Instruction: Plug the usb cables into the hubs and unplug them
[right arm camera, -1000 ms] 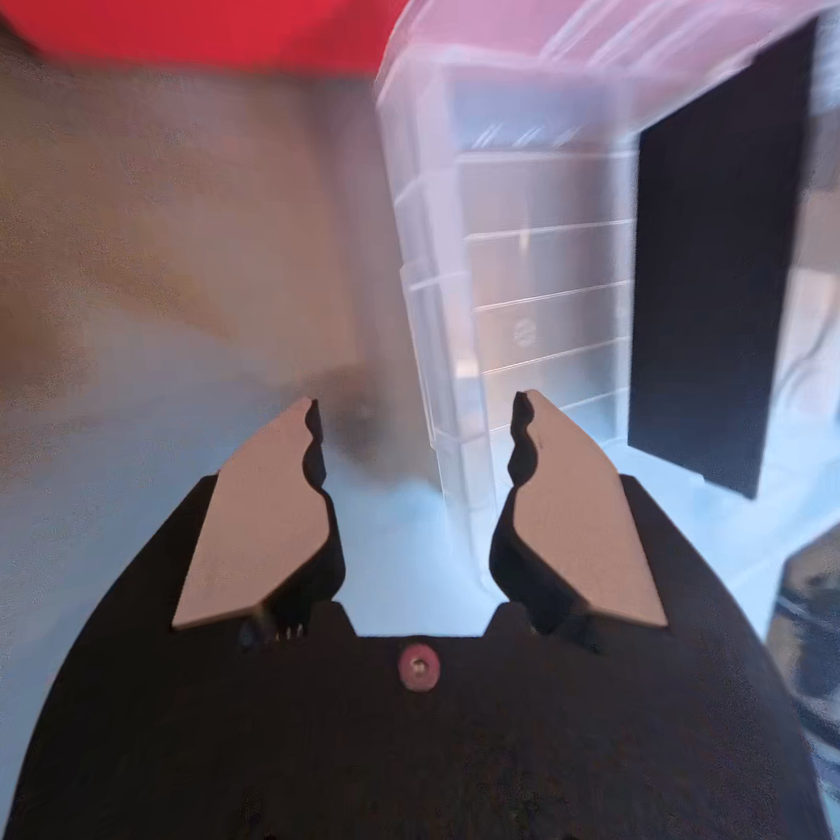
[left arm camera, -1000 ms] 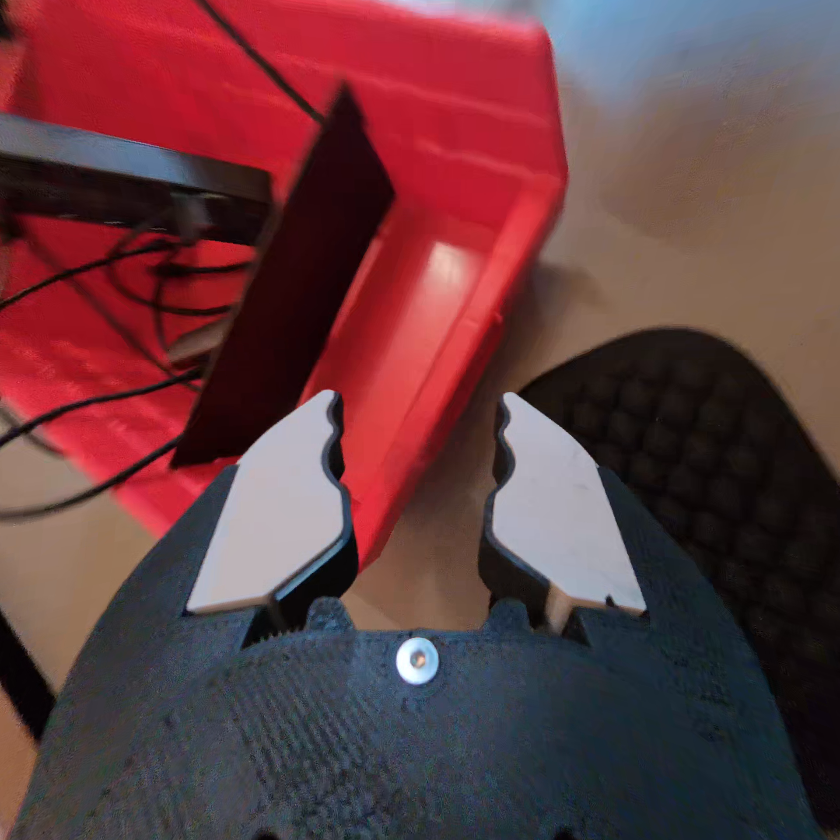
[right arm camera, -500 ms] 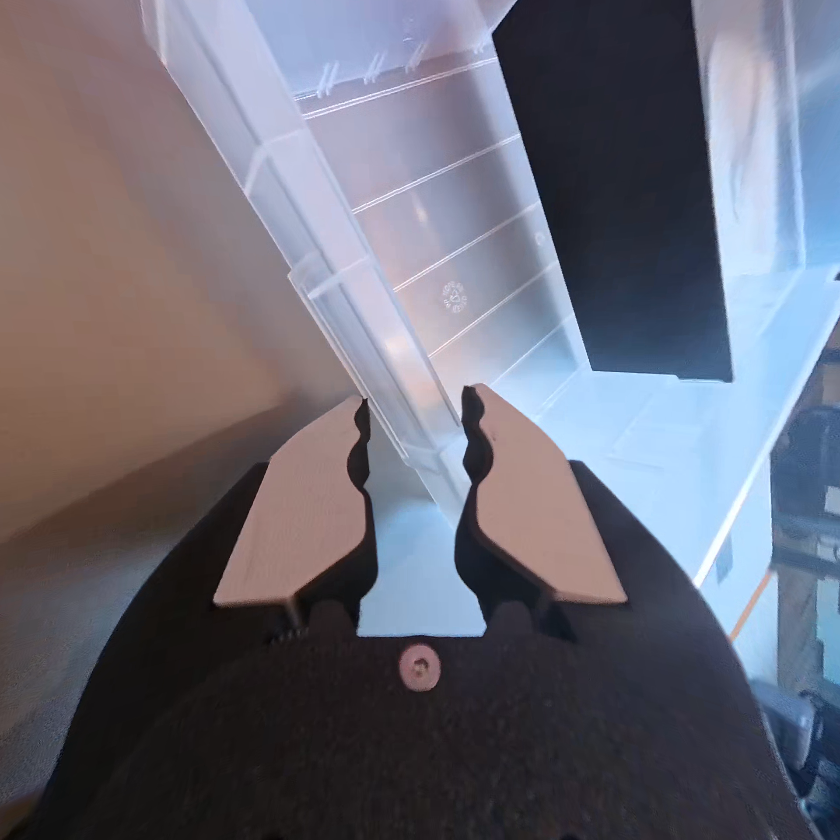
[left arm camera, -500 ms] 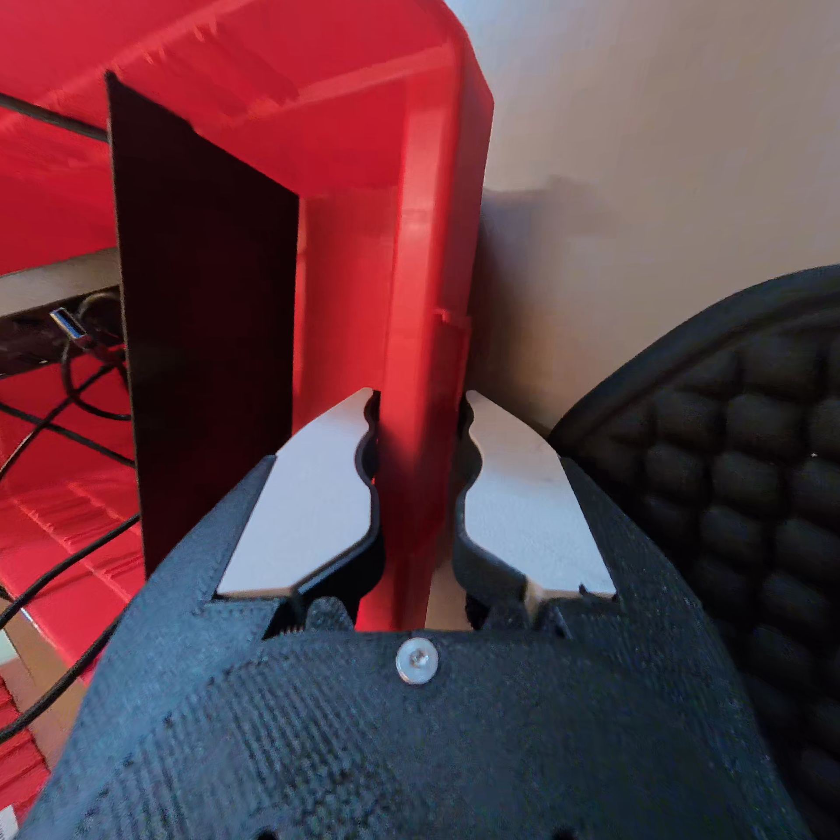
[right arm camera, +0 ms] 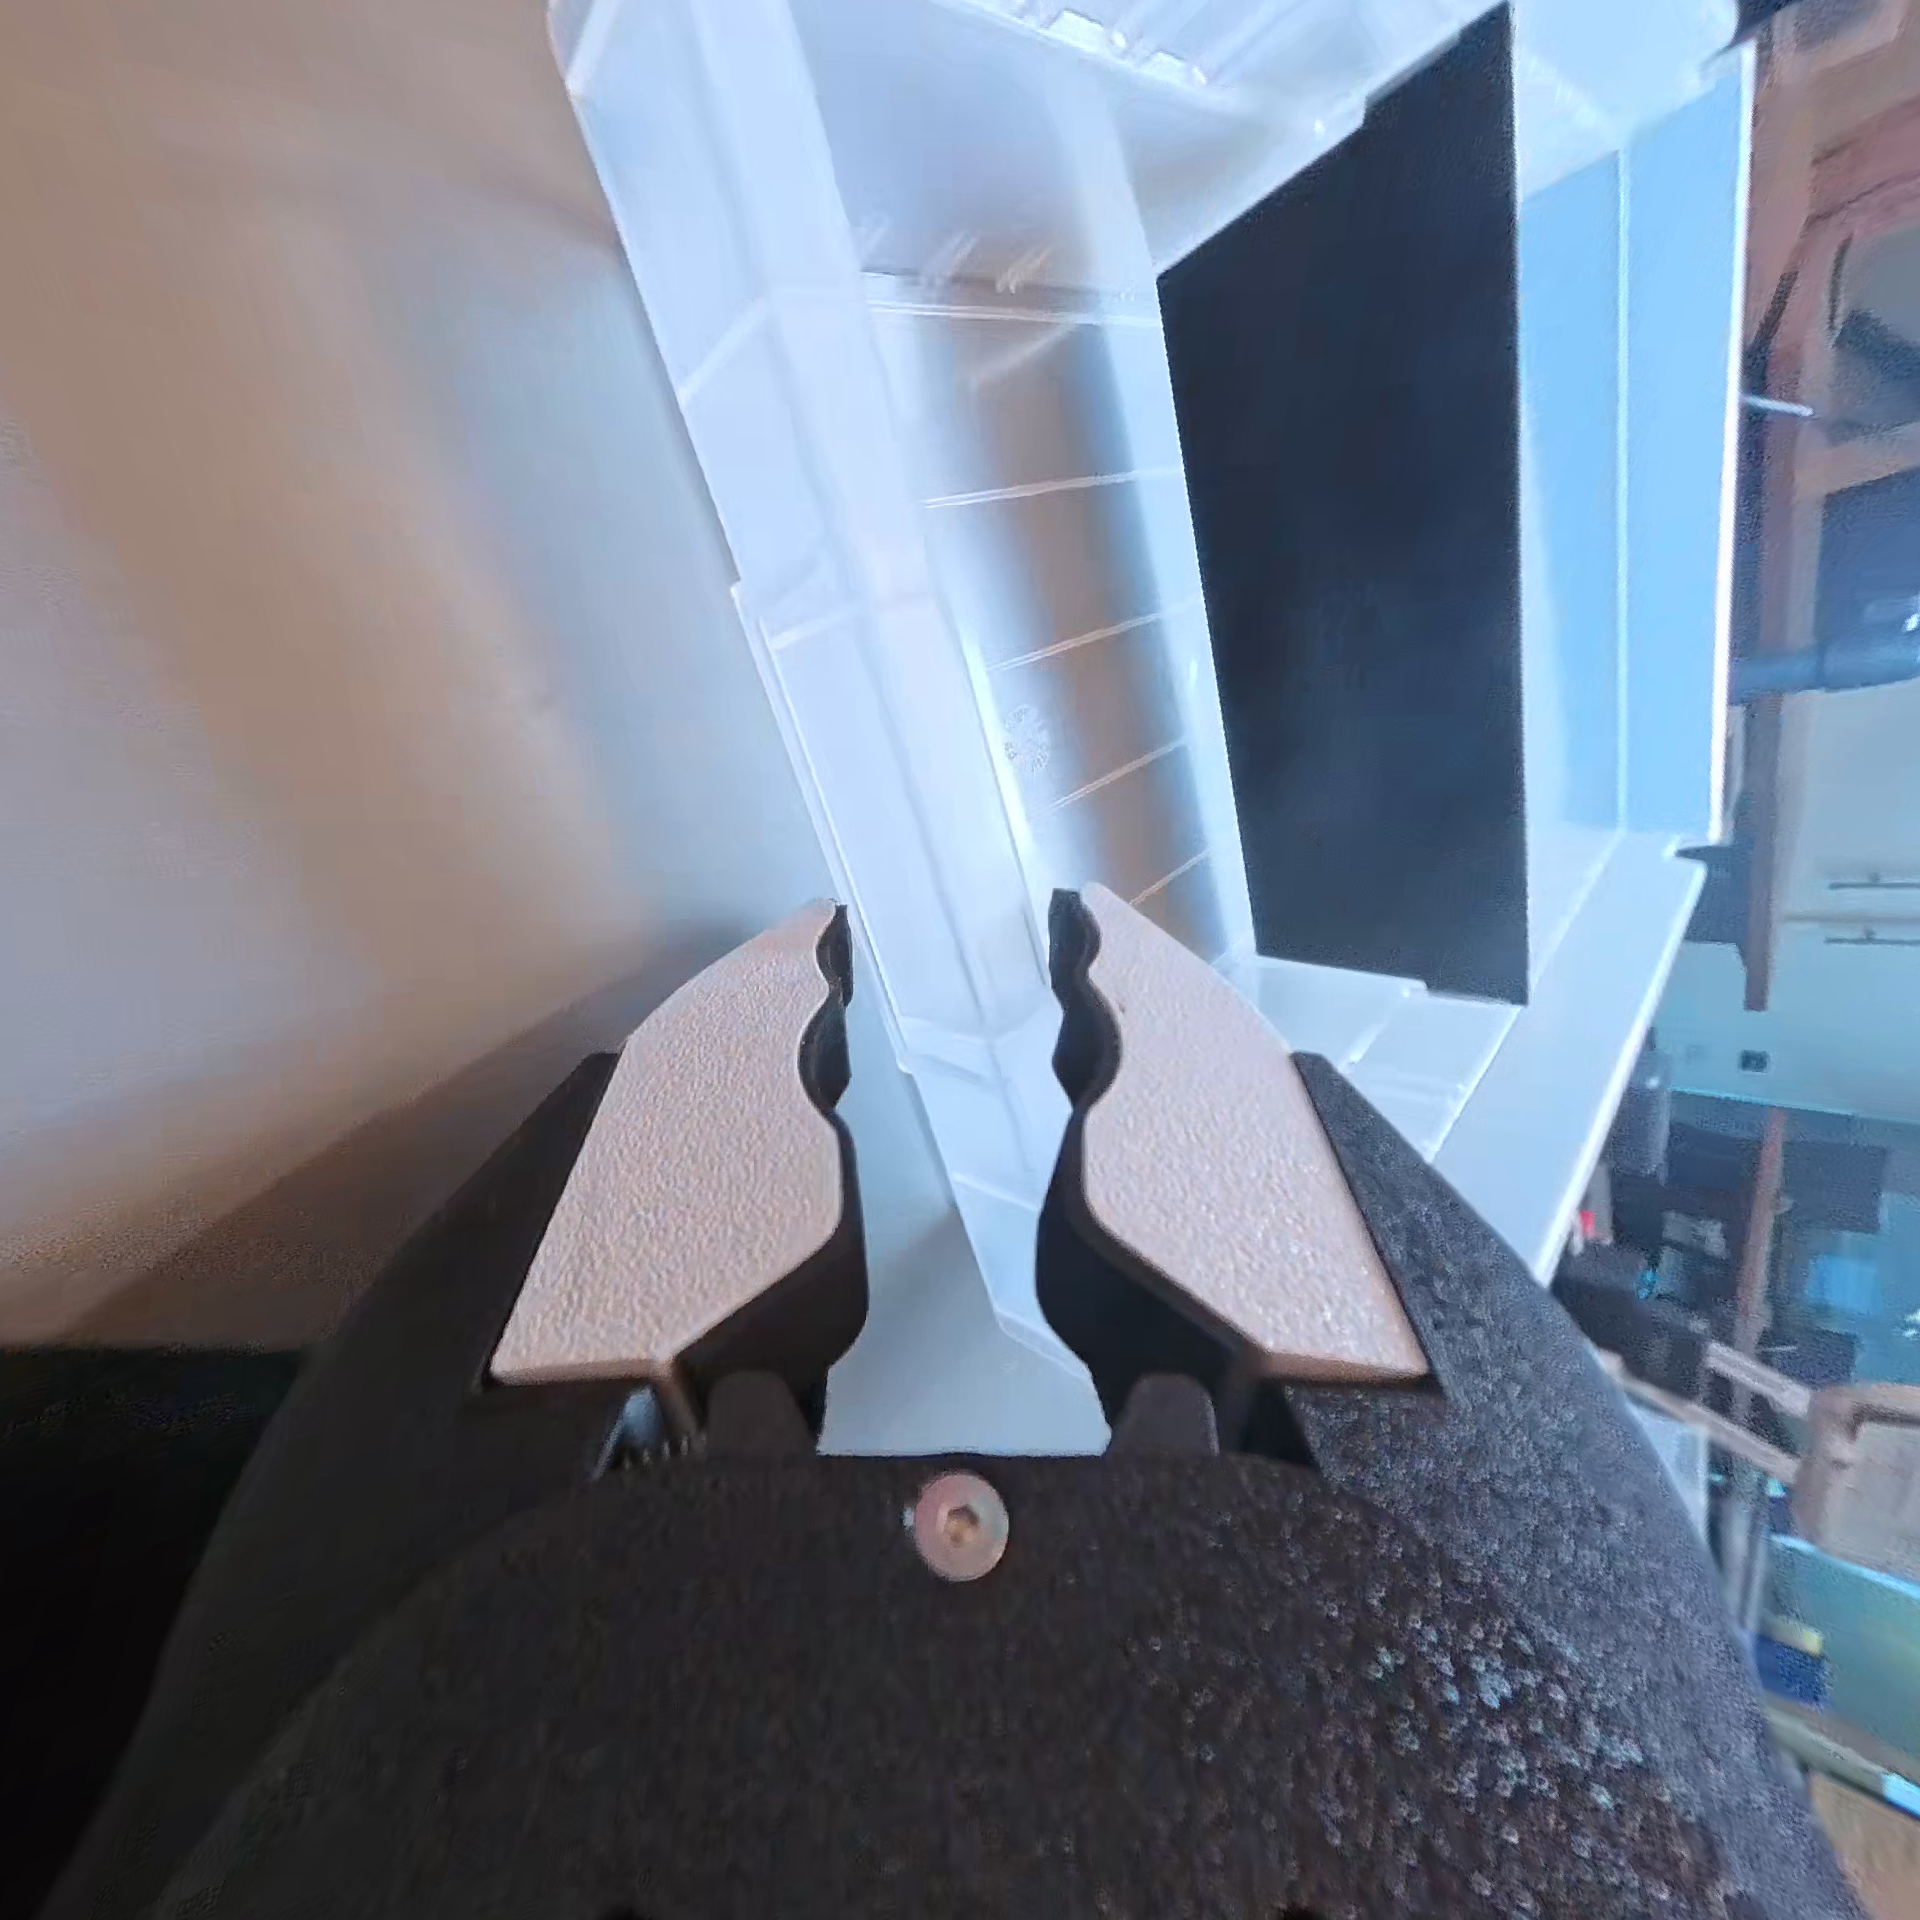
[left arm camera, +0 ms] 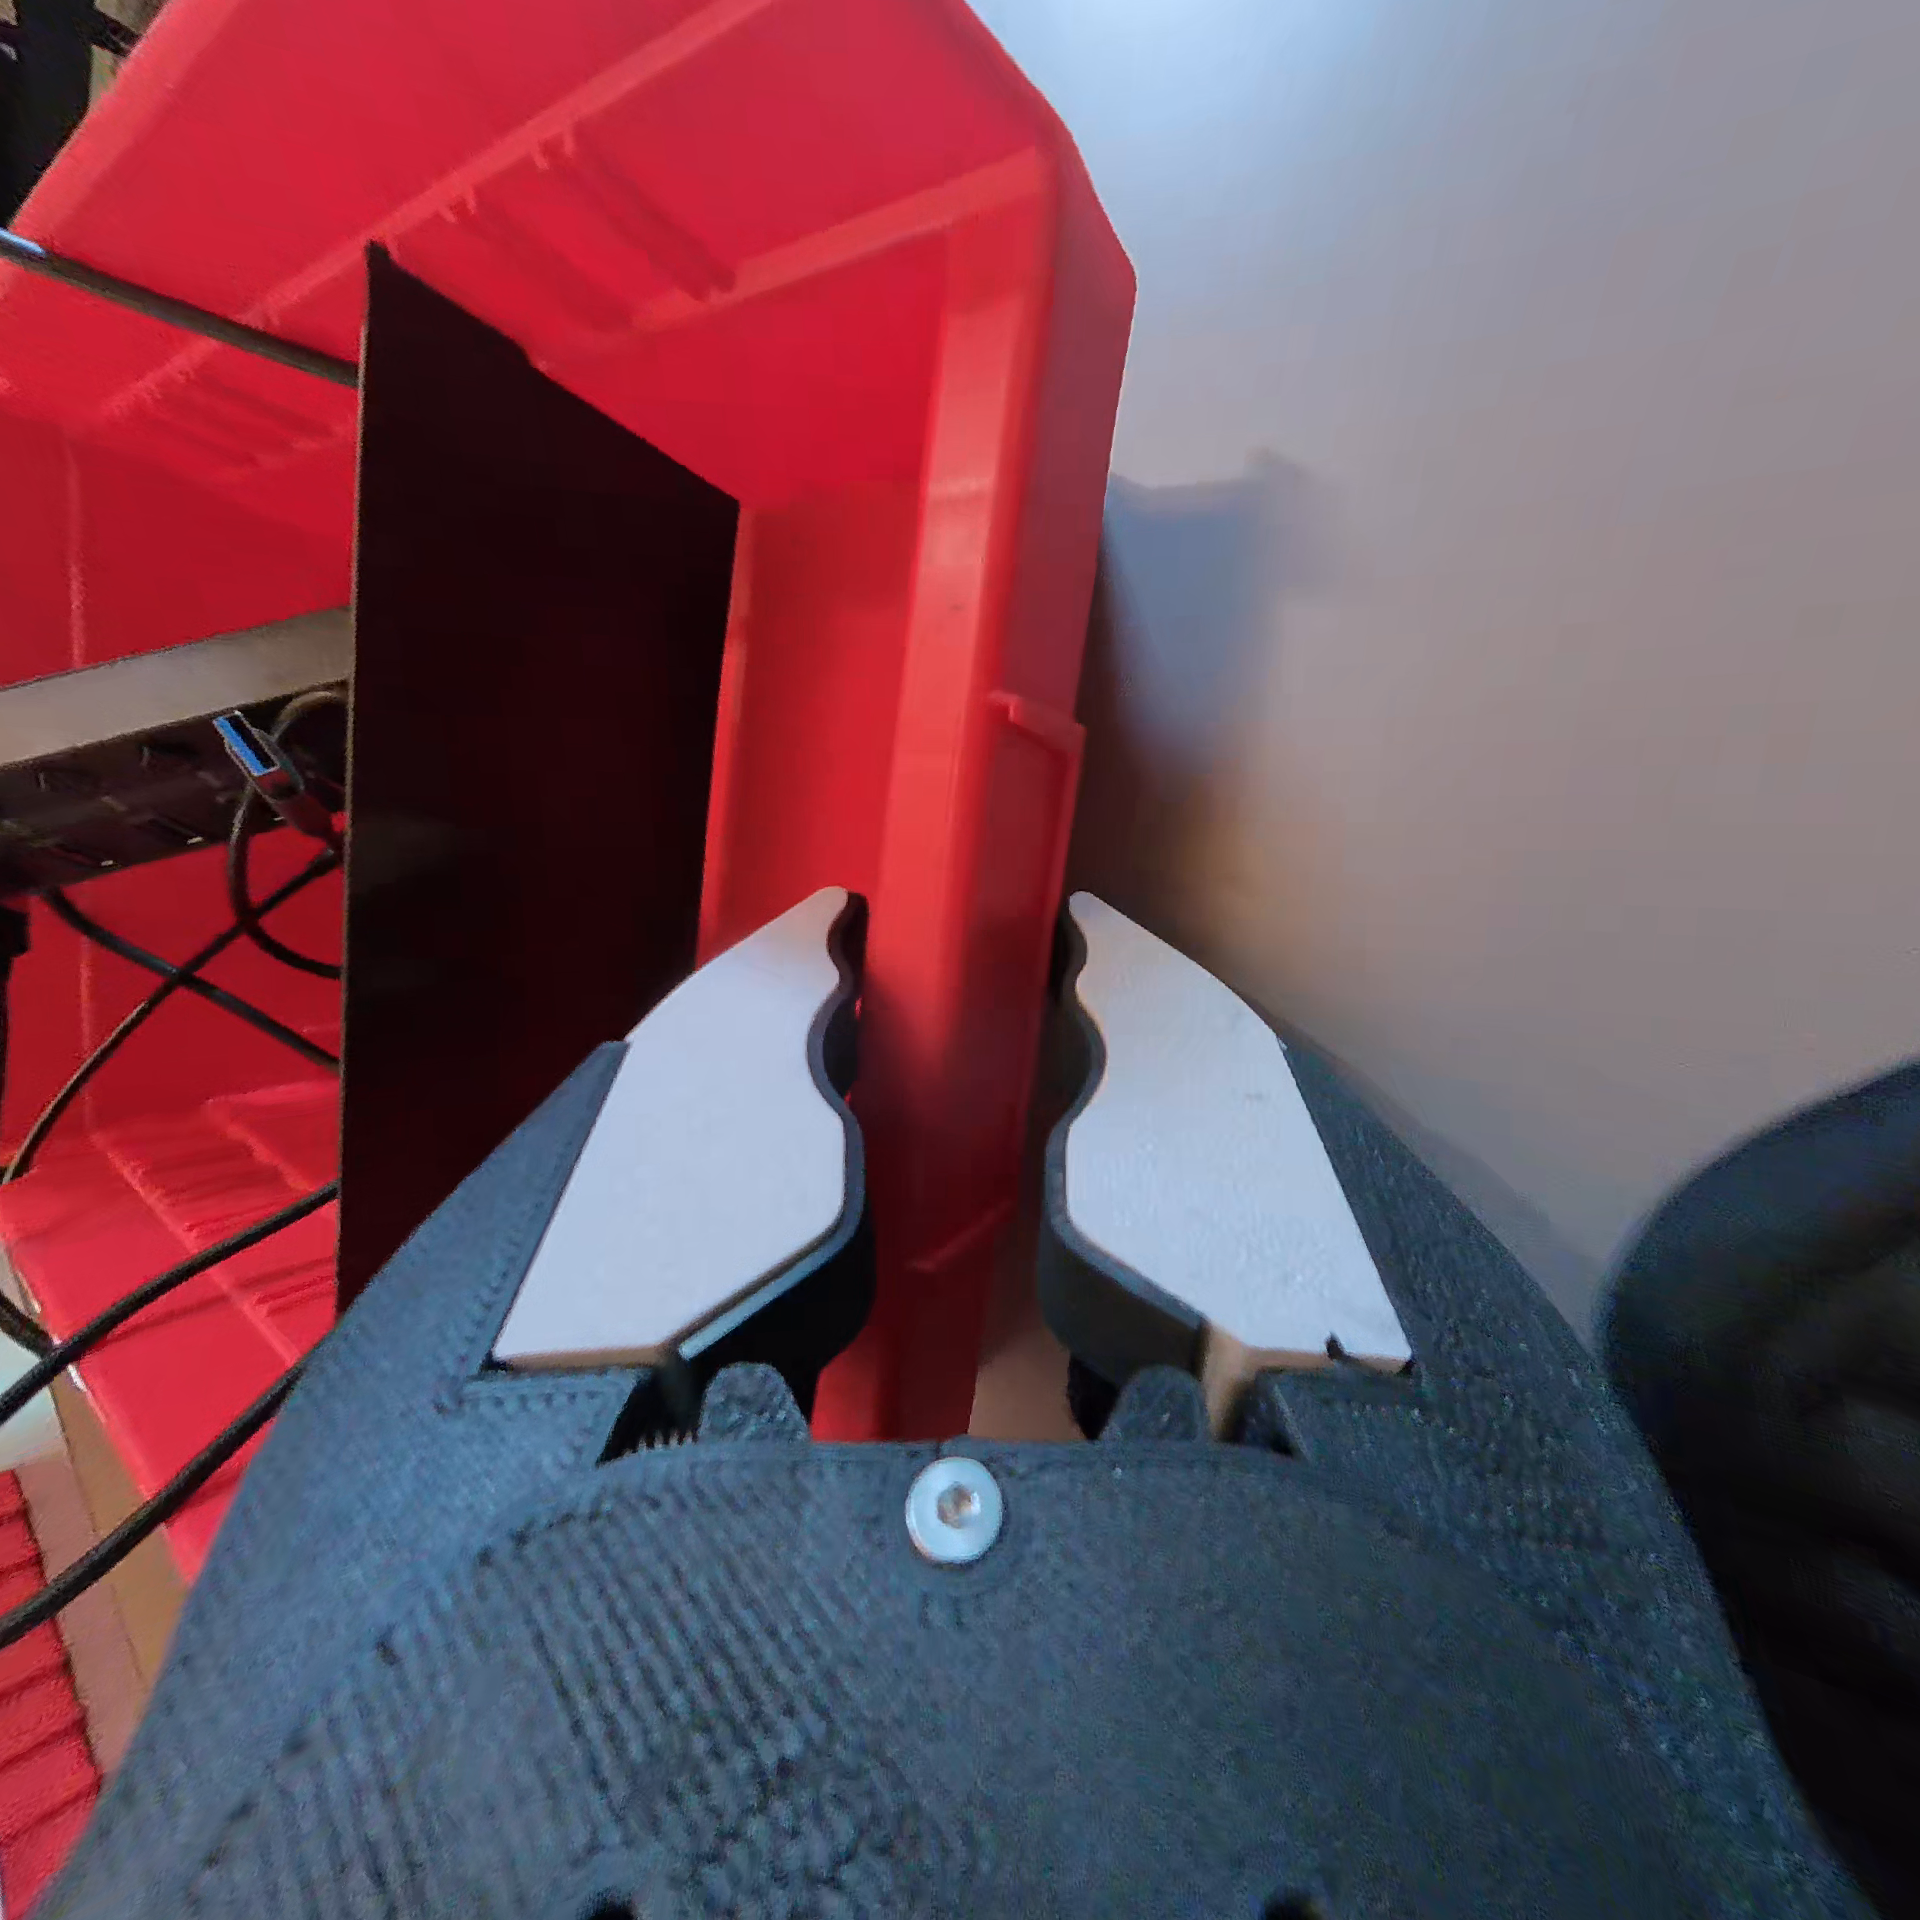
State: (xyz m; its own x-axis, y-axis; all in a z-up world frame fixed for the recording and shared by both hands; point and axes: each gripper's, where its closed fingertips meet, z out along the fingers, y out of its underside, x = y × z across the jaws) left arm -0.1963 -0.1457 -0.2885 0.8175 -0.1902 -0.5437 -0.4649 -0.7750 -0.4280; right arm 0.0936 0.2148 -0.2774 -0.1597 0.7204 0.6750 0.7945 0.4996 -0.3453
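Beige tabletop (left arm camera: 1507, 520); cluttered wooden shelving (right arm camera: 1829, 520) right.

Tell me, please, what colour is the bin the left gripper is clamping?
Red bin, its wall between the left gripper fingers; the left wrist view shows it best.

The left gripper (left arm camera: 958, 935) straddles the side wall of the bin (left arm camera: 987, 727), one finger inside it, the other outside. To the left of the claw, inside the bin, a divider panel (left arm camera: 520, 779) stands upright. Farther left, beyond the panel, sit a hub (left arm camera: 114, 800) and loose cables (left arm camera: 156, 997); a usb plug (left arm camera: 249, 743) lies just by the hub.

The right gripper (right arm camera: 948, 940) straddles the wall of a clear bin (right arm camera: 831, 520). To the right of this claw, inside that bin, a second divider (right arm camera: 1351, 571) stands upright.
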